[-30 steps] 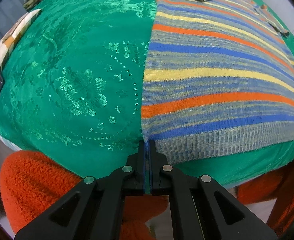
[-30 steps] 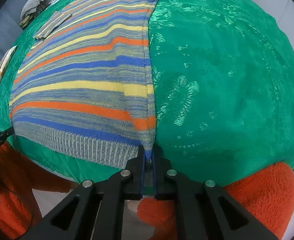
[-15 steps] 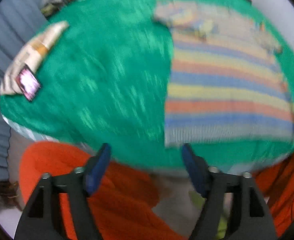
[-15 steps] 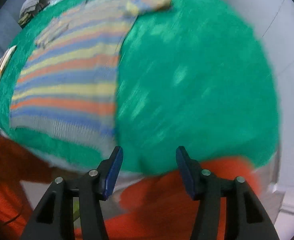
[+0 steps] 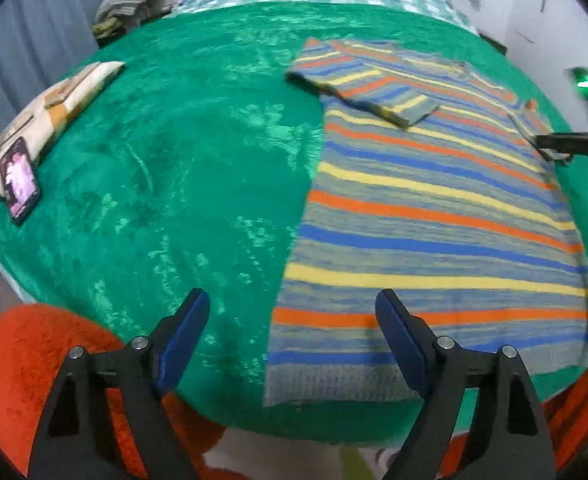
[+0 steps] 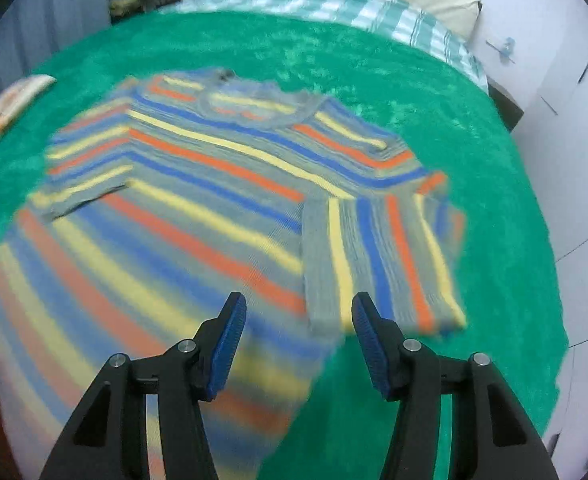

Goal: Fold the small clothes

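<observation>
Fingers: both pairs spread, pinching nothing; I am holding left gripper point(image 5: 290, 340) over the striped sweater's point(image 5: 434, 216) hem corner, right gripper point(image 6: 299, 334) beside its folded-in sleeve point(image 6: 382, 260). Sweater: lying flat on the green blanket point(image 5: 174, 184). Step, I judge: between folds; next I am needing a fresh edge grip.

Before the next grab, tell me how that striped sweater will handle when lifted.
The sweater is probably floppy: a soft knit lying flat, sleeves already folded over. It likely drapes and sags from one pinch. The fuzzy green blanket may drag on it.
</observation>
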### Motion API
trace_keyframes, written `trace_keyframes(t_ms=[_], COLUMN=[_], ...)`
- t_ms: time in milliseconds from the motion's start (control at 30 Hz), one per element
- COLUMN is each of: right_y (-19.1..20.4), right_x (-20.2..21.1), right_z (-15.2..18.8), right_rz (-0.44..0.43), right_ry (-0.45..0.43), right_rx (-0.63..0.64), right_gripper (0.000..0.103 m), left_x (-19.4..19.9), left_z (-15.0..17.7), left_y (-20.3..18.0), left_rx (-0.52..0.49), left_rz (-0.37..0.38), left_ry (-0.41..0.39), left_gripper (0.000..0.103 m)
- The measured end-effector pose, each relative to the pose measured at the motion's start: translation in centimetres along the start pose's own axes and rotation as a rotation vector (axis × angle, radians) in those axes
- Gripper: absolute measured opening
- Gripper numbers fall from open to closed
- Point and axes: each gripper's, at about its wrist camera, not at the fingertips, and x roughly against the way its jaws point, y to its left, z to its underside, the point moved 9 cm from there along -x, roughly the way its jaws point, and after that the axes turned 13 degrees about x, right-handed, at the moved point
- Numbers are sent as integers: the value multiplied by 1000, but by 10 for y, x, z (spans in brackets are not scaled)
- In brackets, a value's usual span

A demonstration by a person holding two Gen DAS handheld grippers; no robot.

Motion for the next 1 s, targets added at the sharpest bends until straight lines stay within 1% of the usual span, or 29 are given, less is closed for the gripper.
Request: trace_keyframes(t_ms=[33,67,100,133,167,200,233,300,333,367,400,467,533,567,633,767,867,1000], right_y=[-5,-10,-22,-36,-51,-79,-99,-163,-183,-210,-229,-245,-246,-240,-226,-206,-204,-207], right_x=[-12,-24,-25,-18,-8,8,19,45,51,58,61,61,52,47,39,19,11,9], right_z=[0,4,5,7,9,15,22,62,79,108,135,172,192,199,201,205,221,220], right_rz=[5,-9,-16,-21,-56,-65,-54,-41,-35,-27,-15,-6,-37,-50,-22,58,74,102], right_ry=[28,62,65,52,13,-34,-57,-100,-105,-109,-103,-88,-88,-78,-41,14,23,6], right_rx=[-12,-42,-97,-154,-229,-317,-368,-560,-631,-725,-794,-860,-906,-919,-896,-856,-859,-856], right_gripper=[55,51,26,9,5,5,5,5,5,5,5,5,5,5,5,4,4,4], left_x=[2,8,10,9,8,6,5,1,0,-2,-3,-5,-5,-5,-6,-6,-6,-8], left_z=[-3,-6,-9,-9,-8,-7,-7,-8,-8,-8,-7,-5,-2,-1,3,8,10,9], left_y=[-1,2,4,6,9,12,14,16,16,16,15,10,5,2,-2,-5,-3,1], left_rx=[-14,-25,-34,-31,-16,8,22,56,66,74,74,59,29,10,-30,-72,-87,-74], left_rz=[-9,-22,-37,-45,-40,-25,-17,-3,-2,-1,1,0,-13,-22,-43,-66,-77,-79], left_ry=[-27,-43,-54,-53,-39,-18,-9,9,13,18,22,29,23,18,11,4,7,12], left_gripper=[87,87,87,87,87,87,87,87,87,87,87,87,87,87,87,87,87,87])
